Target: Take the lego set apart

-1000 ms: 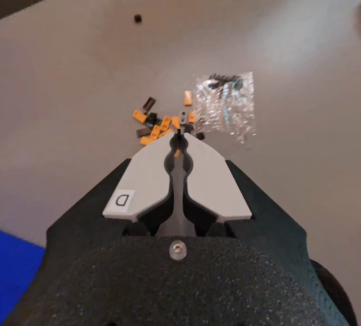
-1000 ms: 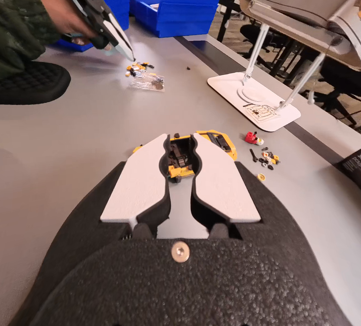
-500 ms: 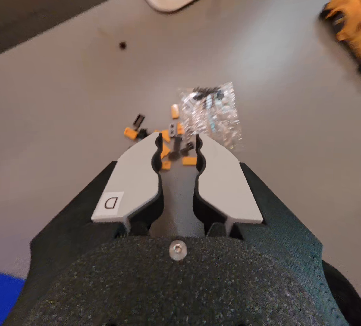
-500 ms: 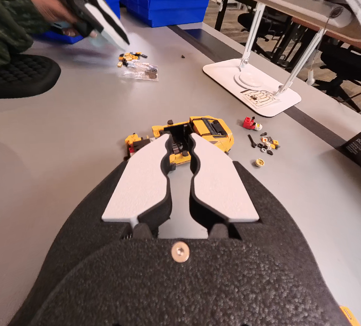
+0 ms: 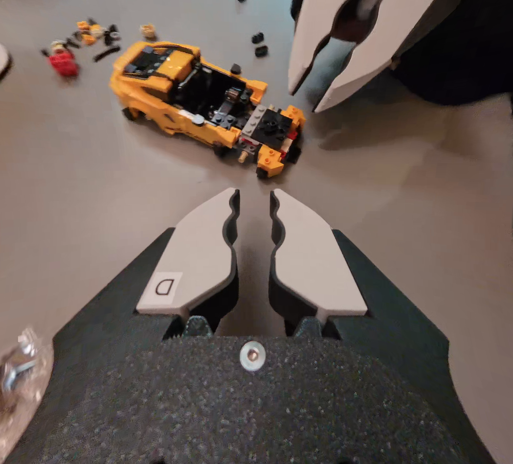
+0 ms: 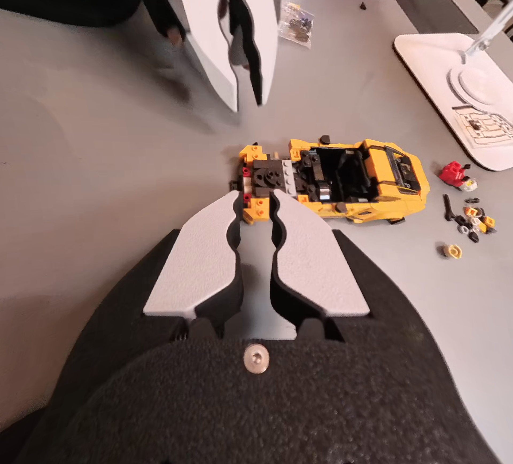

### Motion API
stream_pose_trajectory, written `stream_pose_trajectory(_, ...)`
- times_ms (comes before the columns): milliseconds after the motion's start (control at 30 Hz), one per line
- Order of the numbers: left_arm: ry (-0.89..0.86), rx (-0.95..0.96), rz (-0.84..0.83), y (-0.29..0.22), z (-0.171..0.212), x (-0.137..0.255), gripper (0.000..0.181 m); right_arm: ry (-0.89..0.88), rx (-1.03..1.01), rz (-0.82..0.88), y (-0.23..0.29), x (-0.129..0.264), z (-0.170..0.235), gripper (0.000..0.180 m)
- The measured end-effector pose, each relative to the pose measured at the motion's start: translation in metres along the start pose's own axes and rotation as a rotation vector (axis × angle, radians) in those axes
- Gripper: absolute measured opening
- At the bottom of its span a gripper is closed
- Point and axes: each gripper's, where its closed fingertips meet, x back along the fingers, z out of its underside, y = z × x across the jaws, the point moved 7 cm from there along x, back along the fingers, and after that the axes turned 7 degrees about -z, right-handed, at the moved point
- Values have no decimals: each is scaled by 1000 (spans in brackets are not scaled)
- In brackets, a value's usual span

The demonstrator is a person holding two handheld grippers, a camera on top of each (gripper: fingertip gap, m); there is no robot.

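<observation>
across the whole of both views runs the grey table (image 6: 83,145), bare in the lower left of the right wrist view. at the right edge of that view sits a white stand base (image 6: 444,84). next in size is the yellow lego car (image 6: 361,195), centre right in the right wrist view and upper middle in the left wrist view, roof off, cockpit open, its stripped end showing black and grey plates with a few orange bricks.

the left gripper (image 5: 252,192) hangs just short of that stripped end, its fingers parted by a modest gap and empty. the right gripper (image 6: 255,195) has its tips at the orange corner brick (image 6: 256,207) of the same end (touching or just above it, i cannot tell), fingers likewise parted with nothing clamped.

smaller things: a clear parts bag (image 6: 297,23) at the top of the right wrist view, a red minifigure piece (image 6: 455,174) and a scatter of tiny loose parts (image 6: 469,221) at the right.

judging from this, the step in hand is lining up both grippers on the car's stripped end. the next move likely calls for one gripper to brace the body while the other pinches a small brick and pries it off.
</observation>
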Motion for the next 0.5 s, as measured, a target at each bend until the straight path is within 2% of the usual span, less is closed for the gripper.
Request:
stream_pose_trajectory(233, 105, -152, 158, 2, -1, -36, 22, 32, 60, 26, 6, -16, -14, 19)
stream_pose_trajectory(367, 105, -217, 184, 0, -4, -41, 13, 127, 109, 55, 4, -28, -20, 22)
stream_pose_trajectory(500, 106, -228, 176, -3, -5, -42, 11, 259, 152, 20, 4, -40, -25, 28)
